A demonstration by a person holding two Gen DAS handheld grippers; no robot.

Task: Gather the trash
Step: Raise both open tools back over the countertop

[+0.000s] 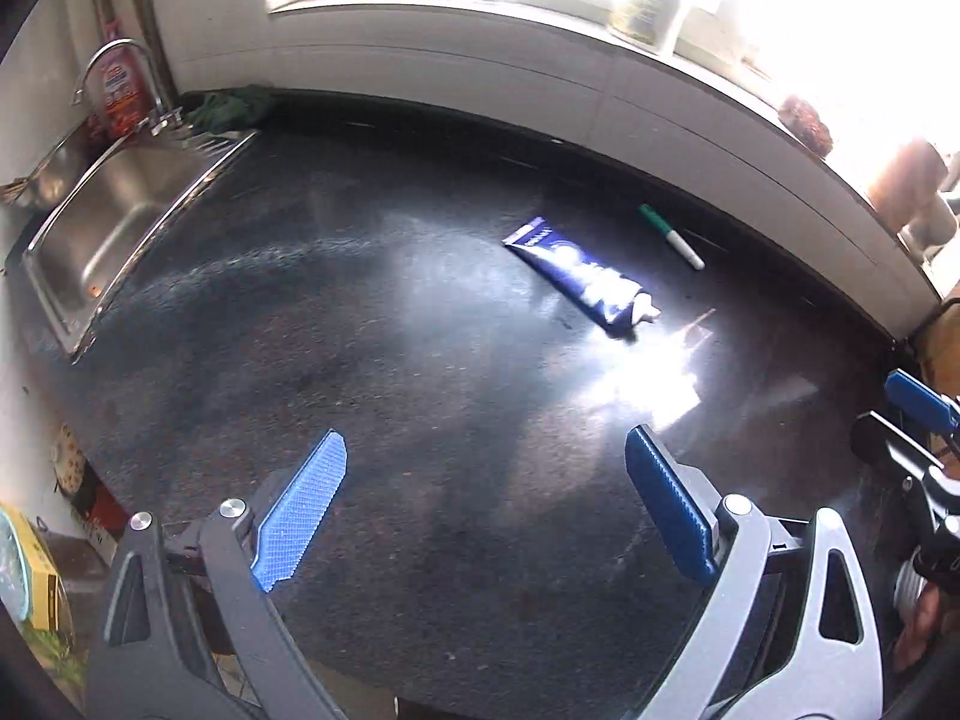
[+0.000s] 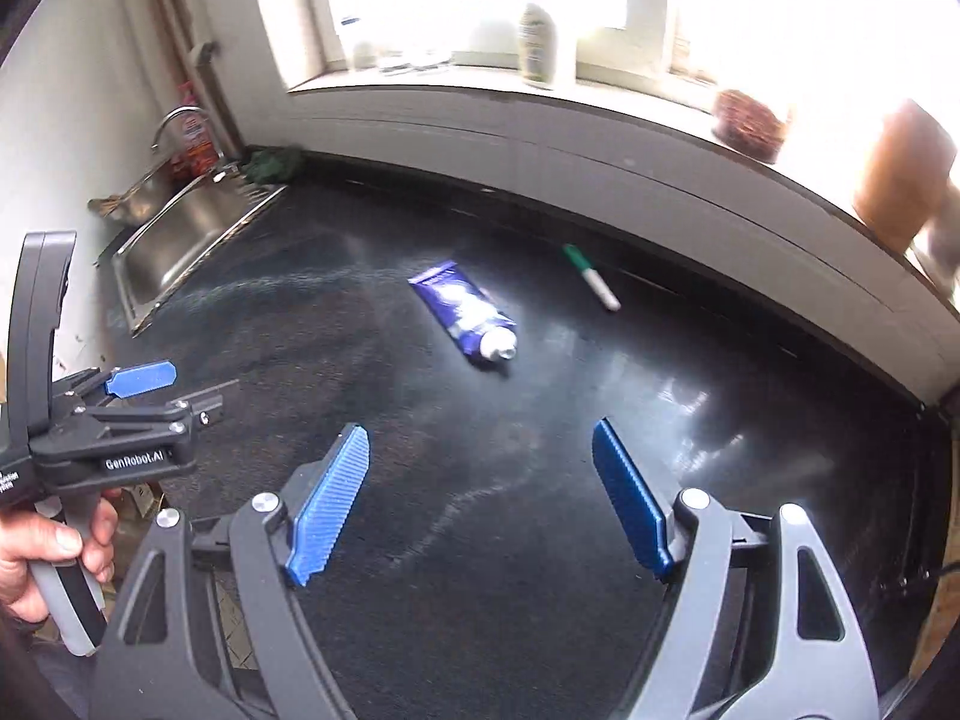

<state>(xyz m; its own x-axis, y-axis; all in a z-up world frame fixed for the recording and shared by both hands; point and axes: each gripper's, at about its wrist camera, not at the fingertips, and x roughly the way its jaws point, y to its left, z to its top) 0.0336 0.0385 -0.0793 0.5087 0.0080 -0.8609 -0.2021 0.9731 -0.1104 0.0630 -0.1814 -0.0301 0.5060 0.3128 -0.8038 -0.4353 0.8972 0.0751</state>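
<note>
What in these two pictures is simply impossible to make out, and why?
- Windowsill items, left wrist view: washed out by window glare.
- Tube label, both views: glare and blur make the print unreadable.
- Red bottle by the sink, left wrist view: lettering too small.
- Yellow box, left wrist view: cut off by the picture's edge.
- Marker text: too small.

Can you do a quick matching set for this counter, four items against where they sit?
1. blue squeeze tube
2. green-capped white marker
3. steel sink
4. white bottle with green cap

a. windowsill
b. far left end of the dark countertop
c. mid-counter, cap end nearer the camera
d. near the back wall, right of the tube

Pairs: 1-c, 2-d, 3-b, 4-a
</note>
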